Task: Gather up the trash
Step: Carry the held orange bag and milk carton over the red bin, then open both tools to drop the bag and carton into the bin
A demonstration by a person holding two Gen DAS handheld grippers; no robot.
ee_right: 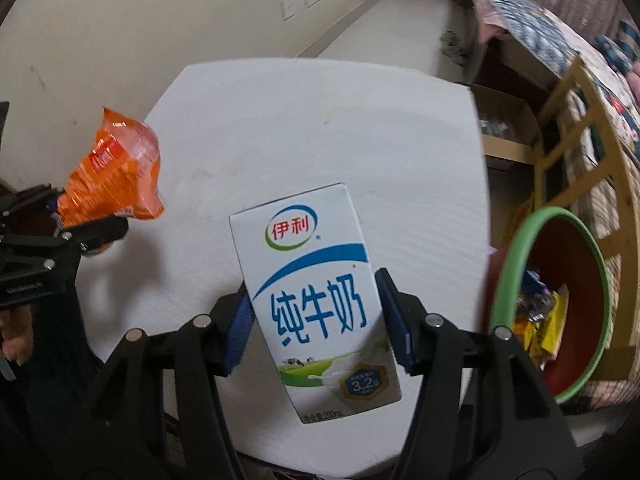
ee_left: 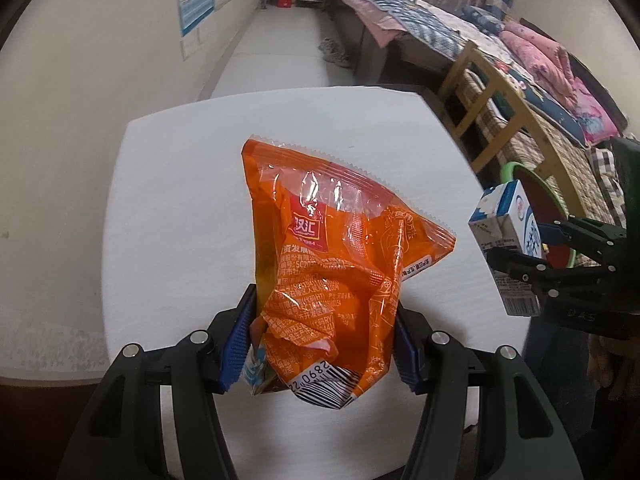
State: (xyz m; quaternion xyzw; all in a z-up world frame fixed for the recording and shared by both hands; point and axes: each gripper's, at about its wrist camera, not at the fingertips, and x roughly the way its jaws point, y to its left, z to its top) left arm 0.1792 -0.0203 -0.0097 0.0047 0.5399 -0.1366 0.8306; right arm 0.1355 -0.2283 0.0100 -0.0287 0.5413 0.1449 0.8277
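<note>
Both pieces of trash lifted off the table, bin not reached yet.

White table (ee_right: 320, 140) bare under both grippers; green-rimmed bin (ee_right: 516, 264) sits low off its right edge, wrappers already inside. Left gripper (ee_left: 320, 340) clamps the crumpled orange snack bag (ee_left: 332, 248) by its lower end only. Right gripper (ee_right: 316, 320) pinches the milk carton (ee_right: 316, 300) across its sides, tilted. Risks: slick film could slide out of the pads; the tilted carton could twist loose, or clip the bin rim on release.
</note>
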